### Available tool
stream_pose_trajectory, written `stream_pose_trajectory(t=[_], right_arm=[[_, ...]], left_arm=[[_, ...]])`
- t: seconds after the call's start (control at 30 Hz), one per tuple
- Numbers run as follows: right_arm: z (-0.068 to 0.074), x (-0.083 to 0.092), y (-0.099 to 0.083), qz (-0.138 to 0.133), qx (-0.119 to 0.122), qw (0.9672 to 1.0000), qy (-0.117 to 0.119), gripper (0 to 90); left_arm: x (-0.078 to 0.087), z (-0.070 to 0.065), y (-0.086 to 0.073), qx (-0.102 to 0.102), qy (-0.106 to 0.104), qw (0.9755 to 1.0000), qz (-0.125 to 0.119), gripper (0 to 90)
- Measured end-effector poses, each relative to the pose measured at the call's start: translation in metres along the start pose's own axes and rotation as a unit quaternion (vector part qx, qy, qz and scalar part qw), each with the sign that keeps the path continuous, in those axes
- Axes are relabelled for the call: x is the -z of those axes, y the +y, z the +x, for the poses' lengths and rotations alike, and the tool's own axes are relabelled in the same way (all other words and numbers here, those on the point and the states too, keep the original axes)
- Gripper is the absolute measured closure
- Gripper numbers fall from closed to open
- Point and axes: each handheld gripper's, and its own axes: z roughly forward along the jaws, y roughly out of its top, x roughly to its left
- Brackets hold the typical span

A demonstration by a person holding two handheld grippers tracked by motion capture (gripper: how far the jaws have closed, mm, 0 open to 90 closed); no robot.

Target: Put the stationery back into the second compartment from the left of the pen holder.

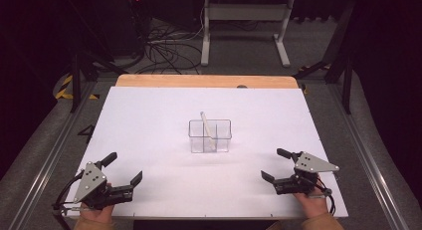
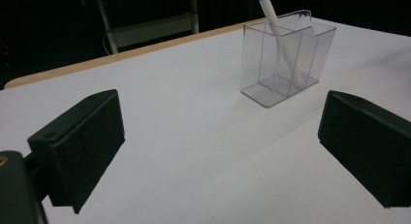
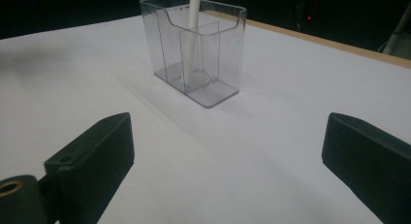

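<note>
Dark surroundings frame a white worktop (image 1: pixel 164 120) with a strip of bare wood along its far edge; cables and a white metal stand lie on the floor beyond.

High view: a clear plastic organiser (image 1: pixel 210 136), divided into compartments, stands upright near the middle of the worktop, well apart from both tools. A white pen (image 1: pixel 208 130) leans inside it, top end tilted toward the far left. The left gripper (image 1: pixel 123 169) rests at the near left corner of the worktop, jaws spread wide, nothing between them; a hand (image 1: pixel 94 214) holds it from the near edge. The right gripper (image 1: pixel 276 166) sits at the near right corner, jaws likewise wide apart and empty, held by the other hand (image 1: pixel 312 202).

Left gripper view: both black jaws stand far apart over bare white surface. The organiser (image 2: pixel 286 59) is ahead and to the right, the pen (image 2: pixel 281 37) rising above its rim, lower end on its floor. Which compartment holds it cannot be told.

Right gripper view: jaws wide, nothing gripped. The organiser (image 3: pixel 196 49) stands ahead, left of centre, the pen (image 3: pixel 193 37) upright in an inner compartment. Wood edging (image 3: pixel 329 42) shows beyond.
</note>
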Motion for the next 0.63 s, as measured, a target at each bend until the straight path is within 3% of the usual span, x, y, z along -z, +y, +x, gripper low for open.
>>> stream_pose_trajectory(t=[0.1, 0.2, 0.37, 0.63], right_arm=[[-0.001, -0.001, -0.010, 0.007, -0.008, 0.9999, -0.004, 5.0], [0.001, -0.003, -0.015, 0.022, -0.001, 0.9998, -0.005, 4.8], [-0.002, -0.006, -0.016, 0.027, -0.009, 0.9994, -0.018, 6.0], [-0.001, -0.004, -0.012, 0.021, 0.009, 0.9995, -0.020, 5.5]], left_arm=[[-0.001, -0.001, 0.001, -0.003, -0.005, 1.0000, 0.007, 3.9], [-0.001, -0.001, 0.000, -0.006, -0.006, 0.9999, 0.010, 3.9], [-0.004, 0.001, -0.003, -0.007, -0.005, 0.9999, 0.007, 3.4], [-0.008, 0.001, -0.007, -0.015, -0.007, 0.9998, 0.008, 2.3]])
